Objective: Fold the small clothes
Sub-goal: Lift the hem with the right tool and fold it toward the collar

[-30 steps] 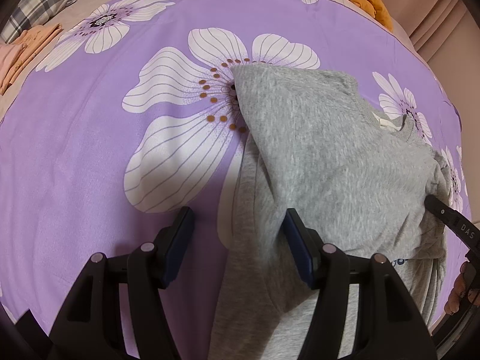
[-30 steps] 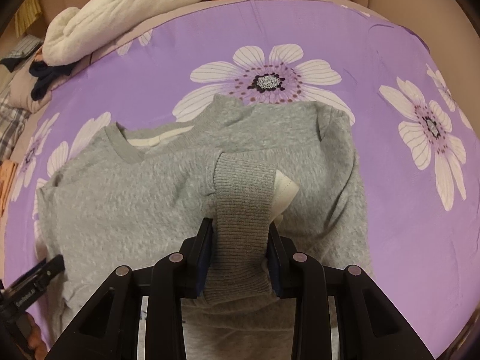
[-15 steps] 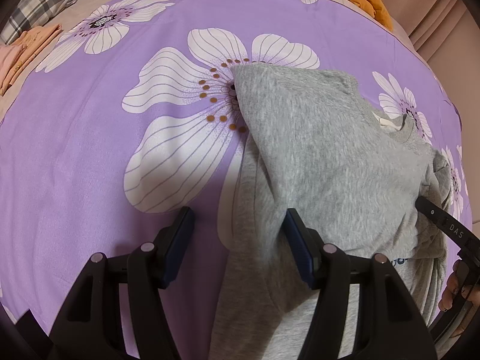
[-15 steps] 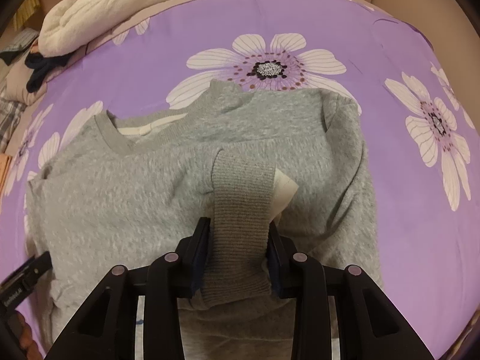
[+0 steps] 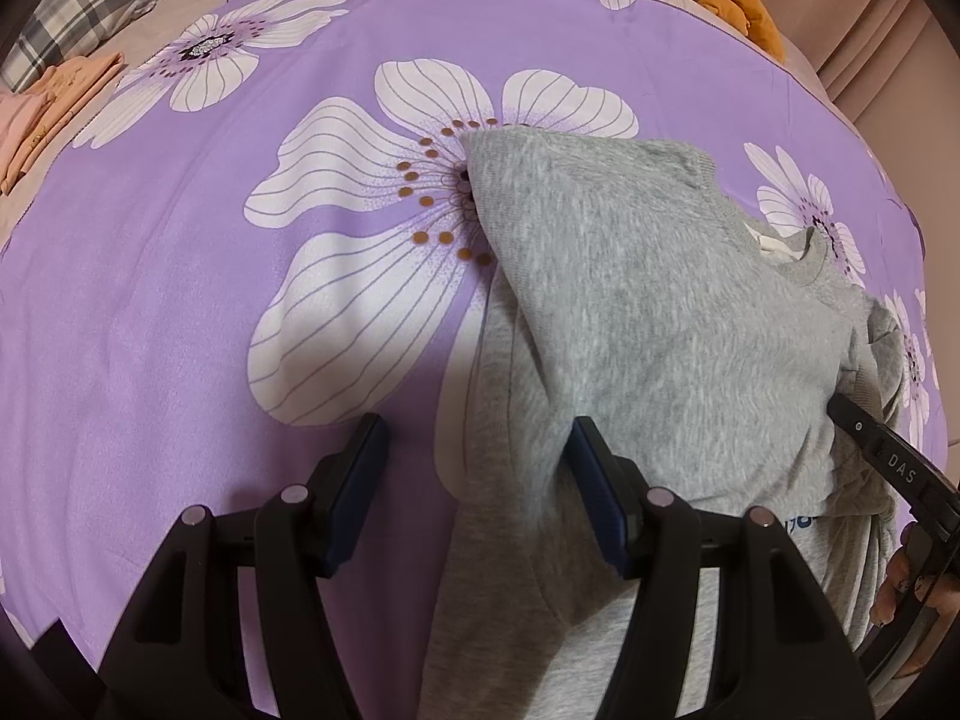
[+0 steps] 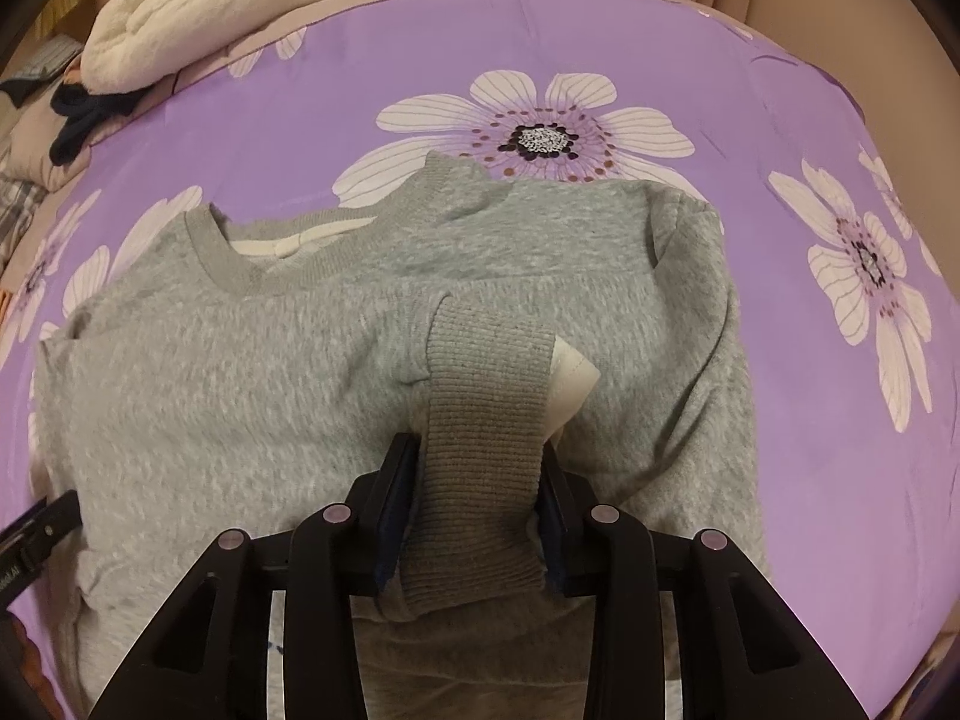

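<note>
- A purple flowered bedspread (image 6: 780,90) covers the bed; piled bedding at 11 o'clock is cut off.
- The grey sweater (image 6: 240,372) lies centred, its lower hem hidden.
- The right claw (image 6: 480,480) grips the ribbed cuff (image 6: 486,396).
- The left claw (image 5: 474,480) gapes wide, holding nothing.

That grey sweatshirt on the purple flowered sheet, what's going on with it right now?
A person is partway through folding the grey sweatshirt on the purple flowered sheet, with a handheld gripper in each hand. The right gripper is shut on the ribbed cuff of one sleeve, holding it over the sweatshirt's body. The left gripper is open at the sweatshirt's other edge, gripping nothing. Other clothes are piled along the far edge of the bed.
</note>
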Motion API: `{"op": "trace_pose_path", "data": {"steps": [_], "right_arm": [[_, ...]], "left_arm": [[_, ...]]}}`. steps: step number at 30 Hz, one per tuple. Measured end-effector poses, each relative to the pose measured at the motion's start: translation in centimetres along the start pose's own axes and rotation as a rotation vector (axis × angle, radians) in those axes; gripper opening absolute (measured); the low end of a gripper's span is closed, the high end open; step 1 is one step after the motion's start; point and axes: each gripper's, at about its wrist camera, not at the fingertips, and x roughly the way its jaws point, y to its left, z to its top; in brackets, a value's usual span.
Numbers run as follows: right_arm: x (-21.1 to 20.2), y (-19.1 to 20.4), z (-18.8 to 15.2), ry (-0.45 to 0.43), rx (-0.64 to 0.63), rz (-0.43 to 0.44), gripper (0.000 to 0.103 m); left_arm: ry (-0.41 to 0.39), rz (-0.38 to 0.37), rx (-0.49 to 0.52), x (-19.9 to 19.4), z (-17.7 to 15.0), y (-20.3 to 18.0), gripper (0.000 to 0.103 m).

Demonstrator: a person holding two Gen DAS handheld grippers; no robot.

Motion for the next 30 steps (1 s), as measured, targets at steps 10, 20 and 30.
{"op": "trace_pose_path", "data": {"steps": [10, 20, 30], "right_arm": [[-0.02, 0.02, -0.10, -0.004, 0.002, 0.002, 0.036], [-0.02, -0.13, -0.11, -0.004, 0.011, 0.011, 0.036], [0.11, -0.28, -0.14, -0.006, 0.016, 0.019, 0.036]], "left_arm": [[0.000, 0.000, 0.001, -0.02, -0.04, -0.02, 0.063], [-0.005, 0.000, 0.000, -0.04, -0.10, -0.01, 0.063], [-0.008, 0.000, 0.000, -0.03, -0.09, 0.02, 0.063]]}}
